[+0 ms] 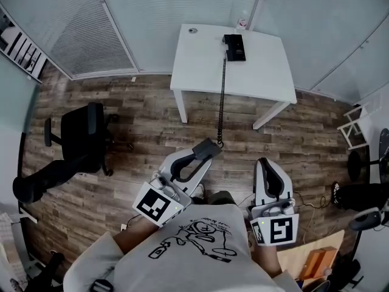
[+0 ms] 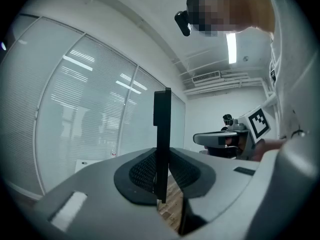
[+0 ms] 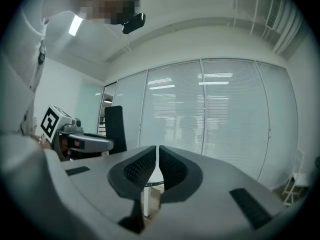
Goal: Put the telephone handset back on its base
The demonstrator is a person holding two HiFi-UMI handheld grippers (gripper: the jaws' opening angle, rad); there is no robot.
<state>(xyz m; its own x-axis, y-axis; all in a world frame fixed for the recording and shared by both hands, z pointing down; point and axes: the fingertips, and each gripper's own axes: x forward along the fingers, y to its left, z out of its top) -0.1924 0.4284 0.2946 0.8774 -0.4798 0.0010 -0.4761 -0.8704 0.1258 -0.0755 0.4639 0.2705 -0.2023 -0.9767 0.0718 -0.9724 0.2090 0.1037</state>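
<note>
**Well back from the white table (image 1: 200, 66), handset in my left claw**

Between the pads of my left claw (image 2: 161, 176) stood the telephone handset (image 2: 161, 134), a dark slab seen edge-on, and the jaws were clamped on its flat sides. From the head view it poked out past the claw tips over the wooden floor, well apart from its base (image 1: 234, 47), which sat near the far edge of the table. A coiled cord (image 1: 222, 96) ran between the two, drawn out nearly straight.

My right claw (image 3: 157, 170) held nothing; its pads were pressed together.

I judged the handset to be hard plastic: stiff, light and smooth enough to slide in a loose hold. The stretched cord would probably tug it toward the base like a spring. A hold across the middle of the handle seemed best, leaving both ends free to settle into the cradle.

I counted one handset, one base, one cord, one table and one black office chair (image 1: 82, 135) off to the left. My claws made two.
</note>
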